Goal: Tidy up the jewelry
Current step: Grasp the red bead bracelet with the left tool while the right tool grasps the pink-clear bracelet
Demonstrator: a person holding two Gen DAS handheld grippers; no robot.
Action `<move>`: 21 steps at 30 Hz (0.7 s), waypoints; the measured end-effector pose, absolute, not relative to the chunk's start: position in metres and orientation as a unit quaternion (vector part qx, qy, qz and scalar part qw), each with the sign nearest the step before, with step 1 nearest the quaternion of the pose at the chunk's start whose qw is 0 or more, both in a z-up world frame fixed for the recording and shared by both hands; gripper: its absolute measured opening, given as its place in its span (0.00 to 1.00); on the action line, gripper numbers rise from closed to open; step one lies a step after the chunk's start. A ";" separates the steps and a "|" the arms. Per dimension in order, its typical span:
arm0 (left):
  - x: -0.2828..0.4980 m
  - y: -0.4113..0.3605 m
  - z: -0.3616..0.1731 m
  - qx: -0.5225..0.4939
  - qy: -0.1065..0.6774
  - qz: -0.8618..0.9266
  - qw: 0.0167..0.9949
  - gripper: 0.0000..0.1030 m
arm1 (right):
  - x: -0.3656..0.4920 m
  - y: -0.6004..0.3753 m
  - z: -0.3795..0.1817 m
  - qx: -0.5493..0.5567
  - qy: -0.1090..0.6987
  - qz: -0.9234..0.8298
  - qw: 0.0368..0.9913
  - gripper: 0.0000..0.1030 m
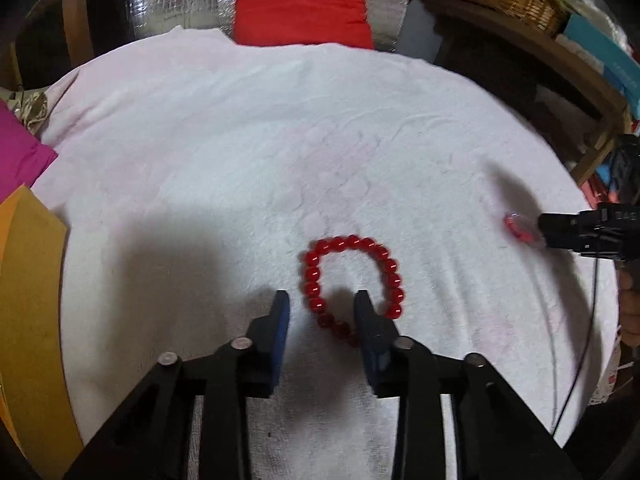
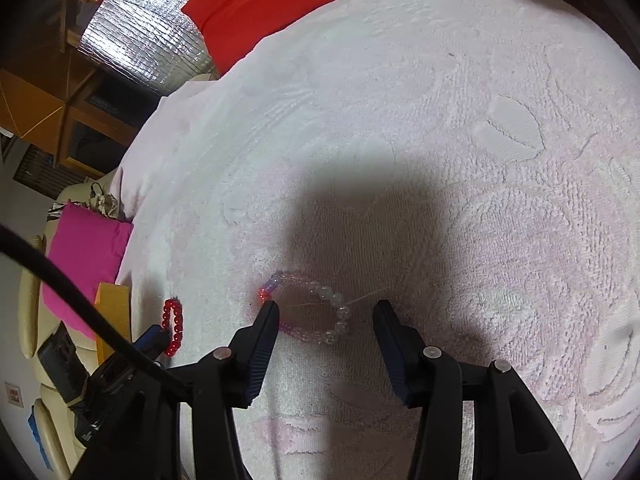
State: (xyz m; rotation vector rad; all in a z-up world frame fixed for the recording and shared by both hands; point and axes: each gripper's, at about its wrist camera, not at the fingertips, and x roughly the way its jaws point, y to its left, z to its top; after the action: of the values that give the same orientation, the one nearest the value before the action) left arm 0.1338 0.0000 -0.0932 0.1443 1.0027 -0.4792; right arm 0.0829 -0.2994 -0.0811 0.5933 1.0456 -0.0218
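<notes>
**beadfan:** Trouble spots from where you are right now? And how are you holding the things?

**me:** Slippage, mostly. My left hand-held gripper (image 1: 322, 300) sits low over the red bead bracelet (image 1: 352, 280), which lies flat on the white towel (image 1: 240, 140) covering the table. The jaws are partly open and straddle the near-left arc of the loop, one finger outside the ring, the other inside it. I can't see the pads pressing on any bead, so I'd call nothing held yet. Round glossy beads could squirt sideways if I pinch off-centre, or I could snag towel pile along with them (that terry is grabby).

**beadfan:** And the other one?

**me:** My right hand-held gripper (image 2: 324, 308) is about half open around the pale pink-and-clear bracelet (image 2: 312, 308), also lying on the towel. Its left finger tip looks to be touching the reddish end of the loop; the right finger stands apart from the beads. There's a thin loose thread trailing off toward that finger, and I reckon catching it could drag or stress the string.

**beadfan:** Pose?

**me:** Both point steeply down at the towel, tips close to the surface, left one well off to the side of the right.
</notes>
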 end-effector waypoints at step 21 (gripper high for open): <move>0.124 -0.024 -0.093 0.108 0.456 -0.250 0.848 0.10 | 0.091 -0.252 -0.076 0.094 0.481 -0.077 0.868 0.16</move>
State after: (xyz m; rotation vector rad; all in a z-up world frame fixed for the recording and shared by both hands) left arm 0.1235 -0.0240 -0.0927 0.2276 0.9605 -0.5260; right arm 0.0910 -0.2521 -0.0758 0.1967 1.0071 -0.1621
